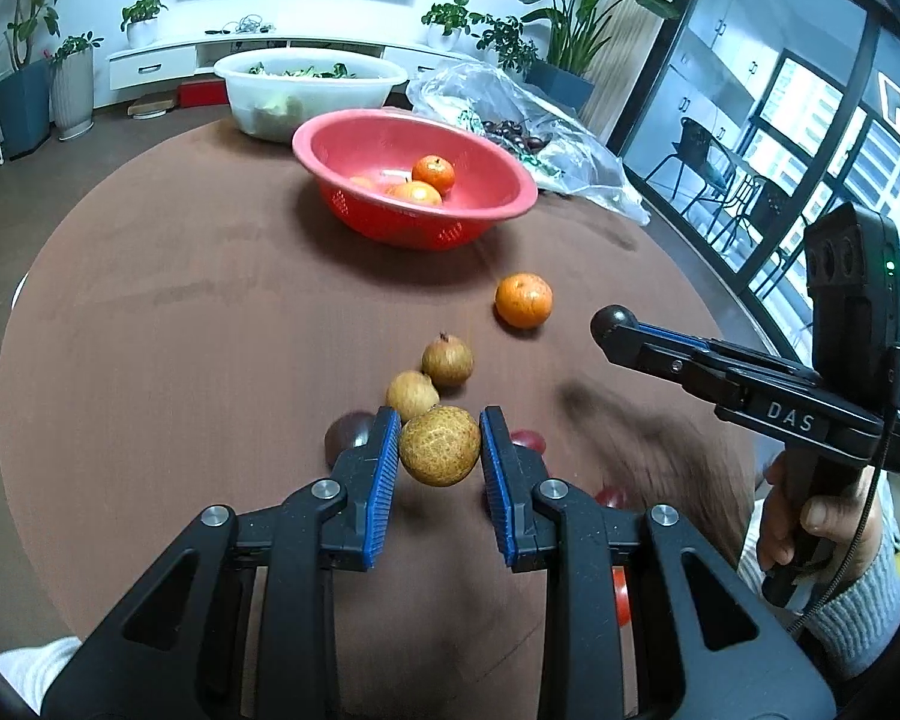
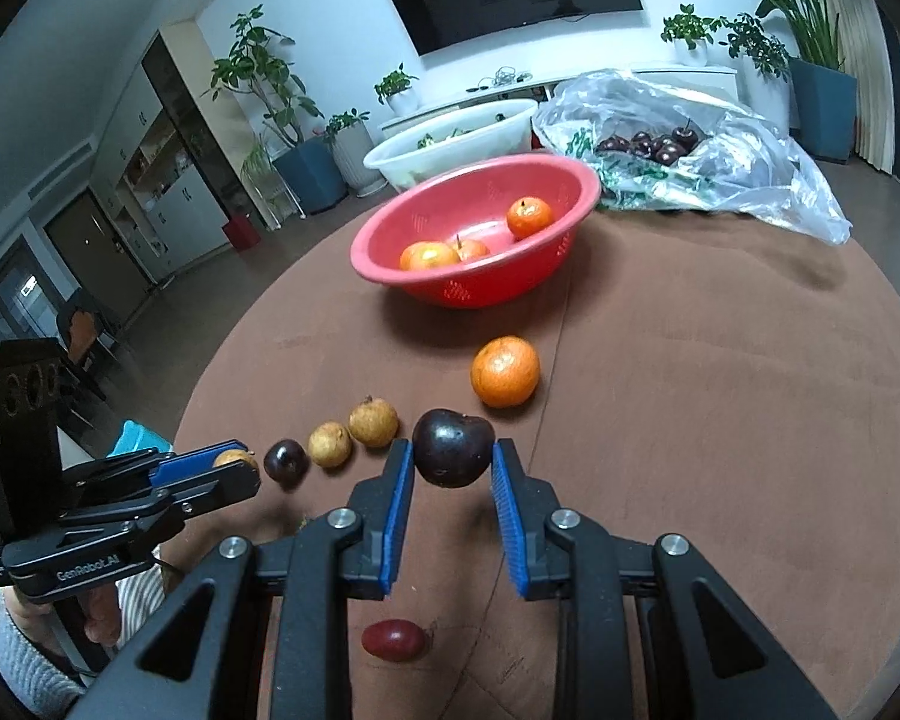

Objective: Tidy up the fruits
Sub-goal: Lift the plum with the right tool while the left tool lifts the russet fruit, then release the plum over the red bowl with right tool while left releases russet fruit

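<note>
My left gripper [image 1: 440,447] is shut on a brown longan [image 1: 439,446], held just above the brown table. It also shows in the right wrist view [image 2: 234,471]. My right gripper [image 2: 453,456] is shut on a dark cherry [image 2: 453,447]; in the left wrist view it [image 1: 615,327] hovers at the right. Two more longans [image 1: 429,378] and an orange [image 1: 523,299] lie on the table. A red basket [image 1: 414,177] behind them holds oranges [image 1: 432,174]. A dark cherry [image 2: 286,462] lies near the longans [image 2: 354,429], a red fruit [image 2: 393,639] under my right gripper.
A white basin [image 1: 309,90] with greens stands behind the red basket. A clear plastic bag [image 2: 690,150] holding dark cherries lies at the back right. Small red fruits [image 1: 528,438] lie under my left gripper. The round table [image 1: 180,300] edge curves left.
</note>
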`<state>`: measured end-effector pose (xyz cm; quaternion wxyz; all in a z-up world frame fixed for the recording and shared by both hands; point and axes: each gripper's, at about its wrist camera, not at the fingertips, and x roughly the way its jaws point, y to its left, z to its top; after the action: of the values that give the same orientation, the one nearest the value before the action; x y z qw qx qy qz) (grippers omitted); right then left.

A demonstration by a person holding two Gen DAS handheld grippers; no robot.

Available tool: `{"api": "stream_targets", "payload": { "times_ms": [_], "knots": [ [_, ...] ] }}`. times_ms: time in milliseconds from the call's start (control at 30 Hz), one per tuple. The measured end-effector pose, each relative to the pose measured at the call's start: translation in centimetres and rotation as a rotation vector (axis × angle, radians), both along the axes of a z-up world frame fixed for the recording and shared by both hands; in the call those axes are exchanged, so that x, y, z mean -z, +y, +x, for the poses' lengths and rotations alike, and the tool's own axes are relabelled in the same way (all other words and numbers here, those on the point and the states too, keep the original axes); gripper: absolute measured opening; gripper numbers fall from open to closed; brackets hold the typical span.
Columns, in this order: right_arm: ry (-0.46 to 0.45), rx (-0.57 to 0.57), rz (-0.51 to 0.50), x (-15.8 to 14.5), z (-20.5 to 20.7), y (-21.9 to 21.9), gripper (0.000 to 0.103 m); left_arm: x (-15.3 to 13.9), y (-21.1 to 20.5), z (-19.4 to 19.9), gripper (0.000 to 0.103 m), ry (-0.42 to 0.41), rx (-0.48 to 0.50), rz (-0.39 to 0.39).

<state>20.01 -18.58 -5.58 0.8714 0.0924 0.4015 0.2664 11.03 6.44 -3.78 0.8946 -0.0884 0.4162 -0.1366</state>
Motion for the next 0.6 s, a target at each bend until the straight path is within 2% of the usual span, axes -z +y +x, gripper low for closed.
{"api": "stream_targets", "payload": {
  "times_ms": [300, 600],
  "knots": [
    [-0.004, 0.016, 0.04, -1.1, 1.3, -0.7, 0.029, -1.2, 0.1, 3.1, 0.025, -0.014, 0.005, -0.013],
    [-0.03, 0.034, 0.063, -2.5, 4.2, -0.3, 0.029, -2.4, 0.5, 7.3, 0.025, -0.022, 0.008, -0.03]
  ]
}}
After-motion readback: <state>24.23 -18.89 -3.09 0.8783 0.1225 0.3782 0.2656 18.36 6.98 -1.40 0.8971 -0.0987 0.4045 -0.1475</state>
